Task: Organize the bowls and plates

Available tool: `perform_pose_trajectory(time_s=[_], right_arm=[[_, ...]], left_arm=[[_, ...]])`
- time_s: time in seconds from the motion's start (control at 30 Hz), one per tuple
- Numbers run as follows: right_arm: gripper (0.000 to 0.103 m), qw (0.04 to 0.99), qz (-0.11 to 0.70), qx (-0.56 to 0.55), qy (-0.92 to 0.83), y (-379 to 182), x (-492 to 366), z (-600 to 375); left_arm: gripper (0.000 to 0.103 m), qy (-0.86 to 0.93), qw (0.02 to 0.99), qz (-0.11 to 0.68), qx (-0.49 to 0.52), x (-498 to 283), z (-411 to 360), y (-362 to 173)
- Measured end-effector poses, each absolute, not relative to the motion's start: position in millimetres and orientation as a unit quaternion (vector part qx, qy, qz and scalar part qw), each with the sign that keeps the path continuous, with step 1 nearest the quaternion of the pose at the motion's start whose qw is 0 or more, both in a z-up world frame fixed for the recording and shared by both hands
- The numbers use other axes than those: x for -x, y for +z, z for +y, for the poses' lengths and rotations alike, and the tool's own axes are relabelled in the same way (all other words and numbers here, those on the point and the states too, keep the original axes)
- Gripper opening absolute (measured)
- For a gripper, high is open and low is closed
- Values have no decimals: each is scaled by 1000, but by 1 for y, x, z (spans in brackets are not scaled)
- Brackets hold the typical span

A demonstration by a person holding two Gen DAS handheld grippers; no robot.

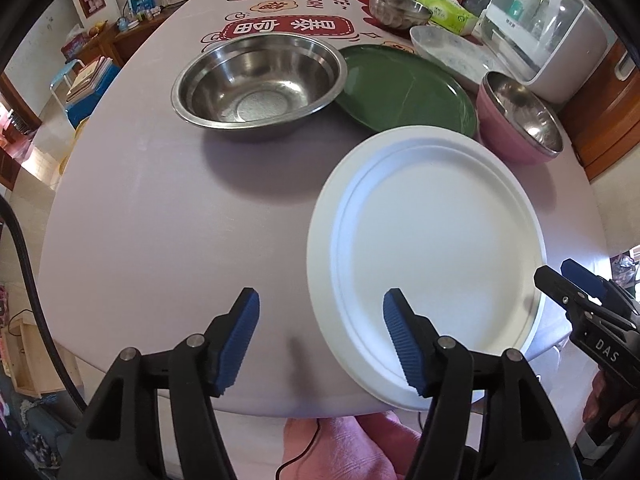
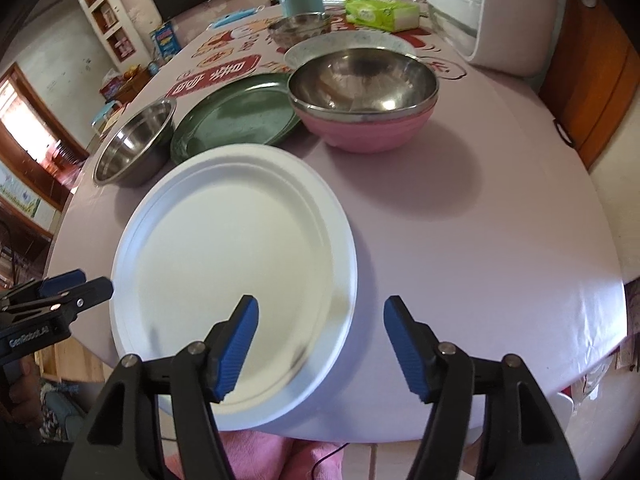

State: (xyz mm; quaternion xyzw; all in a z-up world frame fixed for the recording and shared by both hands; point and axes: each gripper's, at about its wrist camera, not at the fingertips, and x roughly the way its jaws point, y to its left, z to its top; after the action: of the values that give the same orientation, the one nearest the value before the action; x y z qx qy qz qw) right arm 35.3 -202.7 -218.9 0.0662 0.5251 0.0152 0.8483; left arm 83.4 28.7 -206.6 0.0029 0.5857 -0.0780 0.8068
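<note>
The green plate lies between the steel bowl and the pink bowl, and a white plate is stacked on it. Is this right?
Not quite. The green plate carries nothing; the white plate lies on the table nearer the edge, as the left wrist view shows. The rest is right.

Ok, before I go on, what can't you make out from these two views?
- White plate: near rim hidden by the left gripper's finger, left view.
- Pink bowl: whether two steel bowls nest inside is unclear.
- Speckled plate: mostly hidden behind the pink bowl, right view.
</note>
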Motion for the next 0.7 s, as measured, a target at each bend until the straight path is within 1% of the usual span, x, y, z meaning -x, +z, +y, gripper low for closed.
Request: perform_pose_trajectory(time_s=[0.17, 0.23, 0.43, 0.7], right_arm=[[65, 854, 516, -68, -1, -209, -33, -195], [65, 858, 508, -71, -6, -203, -30, -192], [65, 873, 481, -79, -25, -182, -24, -183], [65, 895, 433, -96, -55, -152, -9, -175]], left_arm=[[66, -100, 807, 582, -1, -79, 42, -199], [70, -114, 809, 577, -4, -79, 43, -192], [75, -160, 817, 554, -17, -84, 44, -165], [76, -219, 820, 527, -37, -95, 37, -133]])
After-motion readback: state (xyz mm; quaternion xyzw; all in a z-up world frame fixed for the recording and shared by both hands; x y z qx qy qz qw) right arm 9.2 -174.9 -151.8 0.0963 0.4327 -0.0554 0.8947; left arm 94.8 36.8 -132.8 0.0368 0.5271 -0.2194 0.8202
